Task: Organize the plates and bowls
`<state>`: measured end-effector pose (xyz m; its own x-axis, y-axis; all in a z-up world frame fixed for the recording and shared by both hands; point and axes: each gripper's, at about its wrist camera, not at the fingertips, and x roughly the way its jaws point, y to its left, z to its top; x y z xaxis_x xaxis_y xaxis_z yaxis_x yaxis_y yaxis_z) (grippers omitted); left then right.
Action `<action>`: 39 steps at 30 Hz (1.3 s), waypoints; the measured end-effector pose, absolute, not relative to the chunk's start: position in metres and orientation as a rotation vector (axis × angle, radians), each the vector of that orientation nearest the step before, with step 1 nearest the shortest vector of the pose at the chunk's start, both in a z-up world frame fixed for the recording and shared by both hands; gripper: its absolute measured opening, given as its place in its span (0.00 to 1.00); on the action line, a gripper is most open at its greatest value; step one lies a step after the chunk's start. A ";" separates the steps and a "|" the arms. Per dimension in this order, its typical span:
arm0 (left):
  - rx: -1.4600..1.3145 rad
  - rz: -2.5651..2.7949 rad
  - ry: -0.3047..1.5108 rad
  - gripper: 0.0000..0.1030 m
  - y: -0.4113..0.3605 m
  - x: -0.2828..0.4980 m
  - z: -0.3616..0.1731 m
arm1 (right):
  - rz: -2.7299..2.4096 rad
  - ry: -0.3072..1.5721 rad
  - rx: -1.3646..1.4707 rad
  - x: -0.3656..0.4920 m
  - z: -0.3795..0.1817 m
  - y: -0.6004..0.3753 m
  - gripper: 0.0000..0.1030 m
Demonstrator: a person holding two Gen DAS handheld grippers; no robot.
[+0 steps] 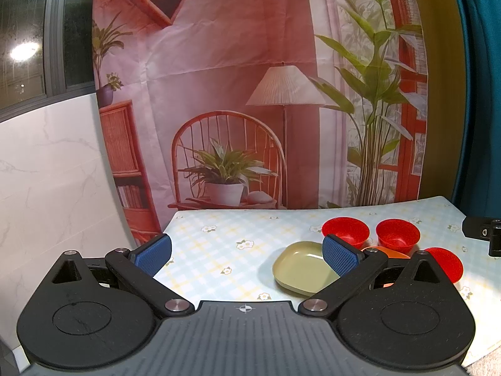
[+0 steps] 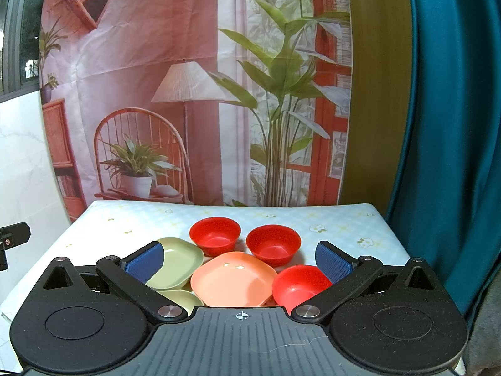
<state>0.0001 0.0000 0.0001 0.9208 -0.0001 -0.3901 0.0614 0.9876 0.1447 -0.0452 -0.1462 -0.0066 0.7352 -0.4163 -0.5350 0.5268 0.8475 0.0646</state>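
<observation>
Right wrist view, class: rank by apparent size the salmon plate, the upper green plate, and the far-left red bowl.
1. salmon plate, nearest, so perhaps flattered by closeness.
2. upper green plate, partly hidden behind a tool finger, so unsure; it may match the salmon one.
3. far-left red bowl, clearly smallest, though farthest.

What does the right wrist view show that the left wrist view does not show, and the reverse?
Only the right wrist view shows the whole orange plate, a second green plate at the near edge, the open right gripper and the teal curtain.

Only the left wrist view shows the open left gripper and the dark window.

Both show the green plate, three red bowls (rear left, rear right, near), the flowered tablecloth and the printed backdrop.
</observation>
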 end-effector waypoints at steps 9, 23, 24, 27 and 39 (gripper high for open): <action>0.155 -0.032 0.401 1.00 0.000 0.000 0.000 | -0.524 0.533 0.216 -0.045 -0.007 -0.146 1.00; 0.155 -0.032 0.406 1.00 0.000 0.000 0.000 | -0.524 0.533 0.214 -0.045 -0.007 -0.146 1.00; 0.155 -0.032 0.406 1.00 0.000 0.000 0.000 | -0.524 0.533 0.214 -0.045 -0.007 -0.146 1.00; 0.155 -0.032 0.406 1.00 0.001 -0.001 0.001 | -0.524 0.533 0.213 -0.045 -0.006 -0.146 1.00; 0.154 -0.032 0.408 1.00 0.004 -0.004 -0.014 | -0.525 0.533 0.212 -0.045 -0.006 -0.145 1.00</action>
